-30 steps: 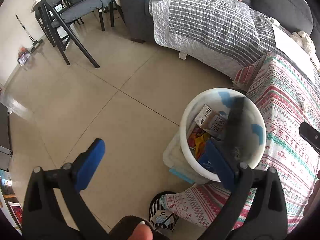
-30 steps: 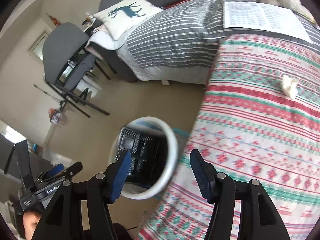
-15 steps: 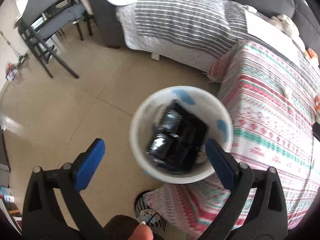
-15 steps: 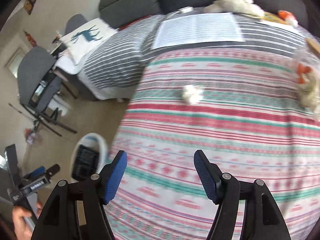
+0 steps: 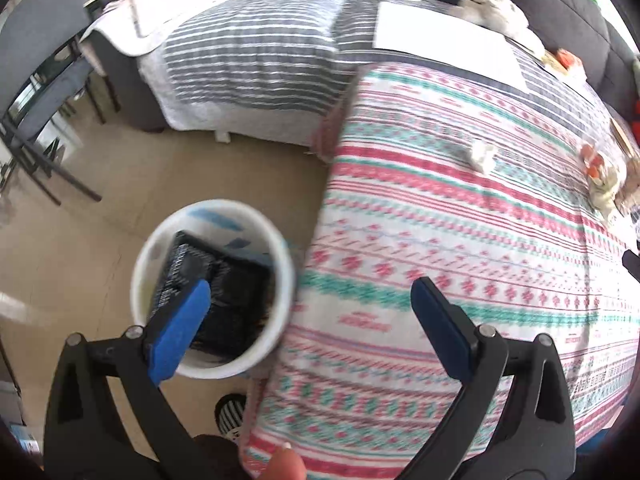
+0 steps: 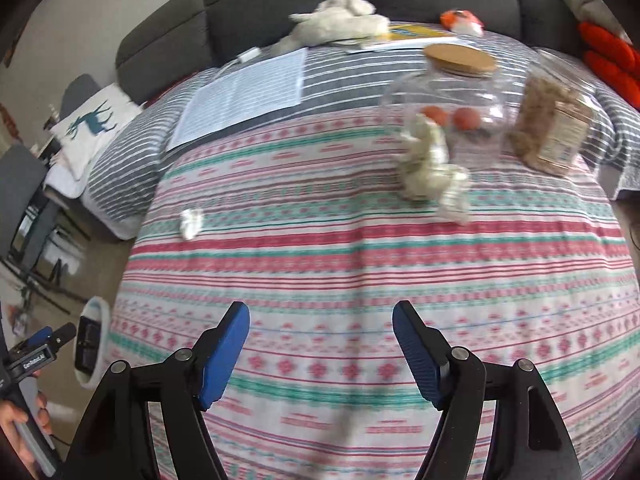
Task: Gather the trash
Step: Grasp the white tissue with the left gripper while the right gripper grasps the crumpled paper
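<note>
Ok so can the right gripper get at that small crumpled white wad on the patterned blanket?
Probably yes. The right gripper is open and empty, and the small white wad lies alone on the patterned blanket, ahead and leftward, with bare blanket between them.
</note>
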A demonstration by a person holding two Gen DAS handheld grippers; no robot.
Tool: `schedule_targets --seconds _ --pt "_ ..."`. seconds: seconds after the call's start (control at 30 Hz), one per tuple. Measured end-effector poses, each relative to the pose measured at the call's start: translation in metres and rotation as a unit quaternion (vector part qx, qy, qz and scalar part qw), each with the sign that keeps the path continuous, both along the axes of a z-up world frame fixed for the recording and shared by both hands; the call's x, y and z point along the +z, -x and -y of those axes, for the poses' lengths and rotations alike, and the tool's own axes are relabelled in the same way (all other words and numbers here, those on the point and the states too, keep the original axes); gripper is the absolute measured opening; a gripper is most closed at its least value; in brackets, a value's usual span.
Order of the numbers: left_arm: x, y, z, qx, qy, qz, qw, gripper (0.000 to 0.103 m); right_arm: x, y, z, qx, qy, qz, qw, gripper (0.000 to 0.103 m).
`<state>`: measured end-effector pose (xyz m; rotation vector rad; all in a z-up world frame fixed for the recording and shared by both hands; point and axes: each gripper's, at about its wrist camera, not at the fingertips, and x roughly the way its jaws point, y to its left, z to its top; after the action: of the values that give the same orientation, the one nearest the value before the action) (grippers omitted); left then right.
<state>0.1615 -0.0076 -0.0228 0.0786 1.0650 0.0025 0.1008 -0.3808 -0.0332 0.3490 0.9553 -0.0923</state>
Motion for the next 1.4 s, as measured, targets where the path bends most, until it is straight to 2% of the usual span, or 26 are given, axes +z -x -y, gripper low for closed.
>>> schedule_targets --seconds 0.2,0.37,0.63,0.7,0.87,1.03,1.2,1.3,1.4 --pt "-0.001 -0.015 0.050 -0.024 0.000 0.009 0.9997 0.100 -0.006 0.016 0.067 -0.061 -0.009 0.001 0.998 0.076" --pt "-0.009 -0.034 0.092 -0.037 0.006 0.025 0.9990 0.100 -0.016 0.019 0.105 -0.102 -0.022 0.004 0.994 0.077" --pt "-0.034 -0.076 0.133 -0.006 0.076 0.048 0.9959 0.100 -0.032 0.005 0.134 -0.133 -0.014 0.005 0.991 0.077" --pt "-0.041 -0.083 0.139 -0.005 0.102 0.050 0.9935 0.089 -0.035 0.000 0.137 -0.134 -0.018 0.010 0.991 0.077" --pt "-0.058 -0.099 0.148 -0.002 0.138 0.042 0.9895 0.068 -0.046 -0.021 0.137 -0.138 -0.039 0.019 0.990 0.077" --pt "-0.074 -0.109 0.151 -0.015 0.140 0.030 0.9895 0.047 -0.056 -0.043 0.131 -0.139 -0.050 0.026 0.989 0.077" --pt "-0.074 -0.112 0.156 -0.038 0.124 0.041 0.9907 0.032 -0.060 -0.062 0.120 -0.147 -0.068 0.032 0.986 0.077" --pt "-0.074 -0.112 0.156 -0.035 0.123 0.043 0.9909 0.029 -0.060 -0.070 0.112 -0.152 -0.051 0.036 0.986 0.076" --pt "-0.074 -0.112 0.157 -0.039 0.116 0.043 0.9916 0.027 -0.058 -0.077 0.106 -0.153 -0.034 0.045 0.987 0.069"
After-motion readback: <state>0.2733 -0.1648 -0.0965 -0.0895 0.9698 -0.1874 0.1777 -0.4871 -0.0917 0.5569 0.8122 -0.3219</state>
